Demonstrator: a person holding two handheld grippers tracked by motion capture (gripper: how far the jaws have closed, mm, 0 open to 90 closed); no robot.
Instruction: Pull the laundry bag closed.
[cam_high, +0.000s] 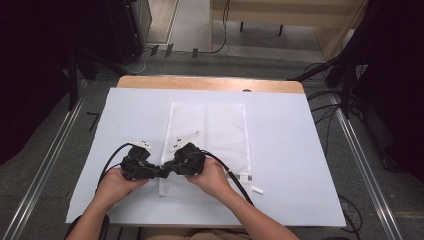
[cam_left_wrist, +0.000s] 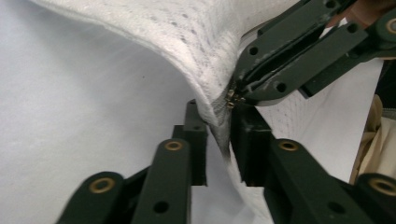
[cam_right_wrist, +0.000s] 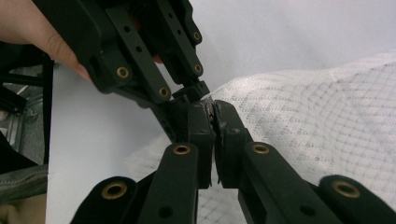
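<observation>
White mesh bag (cam_high: 207, 145) lies flat on the white sheet (cam_high: 290, 150) covering the bench (cam_high: 210, 83), long axis running 12 to 6 o'clock in the high view. Both tools meet at the bag's near left corner, about 7 o'clock on the bag.

Right tool (cam_right_wrist: 215, 116): jaws pressed together, pinching the small metal zipper pull (cam_left_wrist: 232, 99) at the bag's edge. Left tool (cam_left_wrist: 219, 135): jaws nearly together, a raised fold of mesh between them; from the left gripper view I cannot tell whether the pads actually press on the fabric or just flank it.

Judged step: hold the cloth with one tool, draw the zipper with the other.

Risks:
- Left grip too shallow on thin mesh; fold slips free once the right tool pulls, and the whole bag drags across the sheet.
- Pull is tiny; off-axis tug could pop it out of the right jaws.
- Loose mesh bunched near the slider may snag in the teeth.
- Tool tips nearly touching; they could collide.
</observation>
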